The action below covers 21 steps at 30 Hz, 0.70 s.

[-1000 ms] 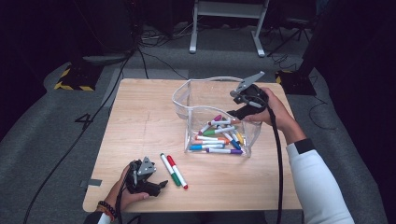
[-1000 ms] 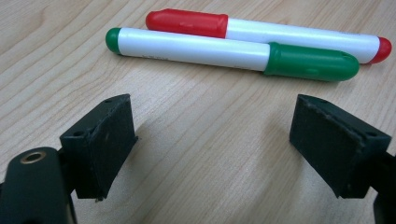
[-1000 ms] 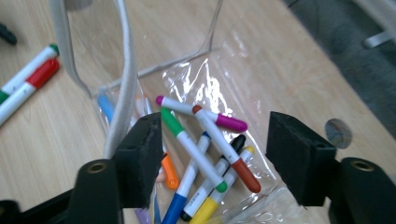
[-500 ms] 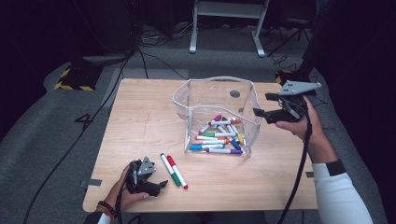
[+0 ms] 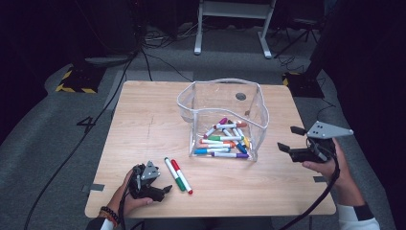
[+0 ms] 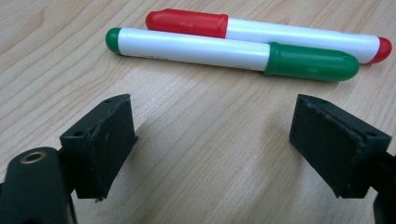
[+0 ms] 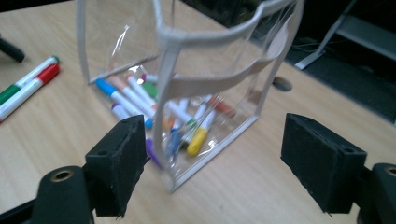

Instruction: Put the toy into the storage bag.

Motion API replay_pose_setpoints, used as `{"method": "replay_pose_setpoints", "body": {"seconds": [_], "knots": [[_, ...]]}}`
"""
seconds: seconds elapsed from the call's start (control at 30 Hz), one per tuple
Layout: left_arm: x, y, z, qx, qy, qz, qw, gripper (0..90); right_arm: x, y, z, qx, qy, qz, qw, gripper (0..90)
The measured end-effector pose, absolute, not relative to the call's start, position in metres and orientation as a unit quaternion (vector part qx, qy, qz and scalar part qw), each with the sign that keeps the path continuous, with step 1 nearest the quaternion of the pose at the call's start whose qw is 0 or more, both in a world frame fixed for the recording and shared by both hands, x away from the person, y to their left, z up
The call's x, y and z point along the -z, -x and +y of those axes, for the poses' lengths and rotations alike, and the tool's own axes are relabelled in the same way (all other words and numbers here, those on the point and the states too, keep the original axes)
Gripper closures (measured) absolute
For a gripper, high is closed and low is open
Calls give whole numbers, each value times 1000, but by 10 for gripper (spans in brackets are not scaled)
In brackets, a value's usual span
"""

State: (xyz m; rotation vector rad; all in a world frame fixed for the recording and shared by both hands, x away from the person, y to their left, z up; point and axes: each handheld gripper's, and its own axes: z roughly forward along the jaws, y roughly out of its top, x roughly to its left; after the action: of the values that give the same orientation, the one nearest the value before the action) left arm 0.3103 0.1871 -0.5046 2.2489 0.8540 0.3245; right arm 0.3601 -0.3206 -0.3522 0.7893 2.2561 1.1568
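Near table front edge: green marker [image 6: 232, 52] and red marker [image 6: 261, 31] lie side by side, left tool [image 5: 152, 188] open, empty, just beside them. Right tool [image 5: 291, 139] jaws just opened, empty, outside clear pouch [image 5: 261, 117]. Next: left tool grabs green marker.

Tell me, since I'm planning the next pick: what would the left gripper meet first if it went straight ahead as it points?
Probably the green marker: it lies nearest ahead of the open left gripper, the red marker just behind it.

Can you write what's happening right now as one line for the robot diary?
left claw: open, empty, by green pen and red pen | right claw: just opened, empty, beside bag | pens in bag | table
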Motion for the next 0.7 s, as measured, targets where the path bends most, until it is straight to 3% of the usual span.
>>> {"method": "replay_pose_setpoints", "body": {"seconds": [0.43,0.7], "knots": [[505,-310,187,-126,-868,331,349,144,443,-337,-282,-408,-281,851,175,282],[505,-310,189,-123,-869,328,351,144,468,-337,-228,-402,-242,870,152,311]]}}
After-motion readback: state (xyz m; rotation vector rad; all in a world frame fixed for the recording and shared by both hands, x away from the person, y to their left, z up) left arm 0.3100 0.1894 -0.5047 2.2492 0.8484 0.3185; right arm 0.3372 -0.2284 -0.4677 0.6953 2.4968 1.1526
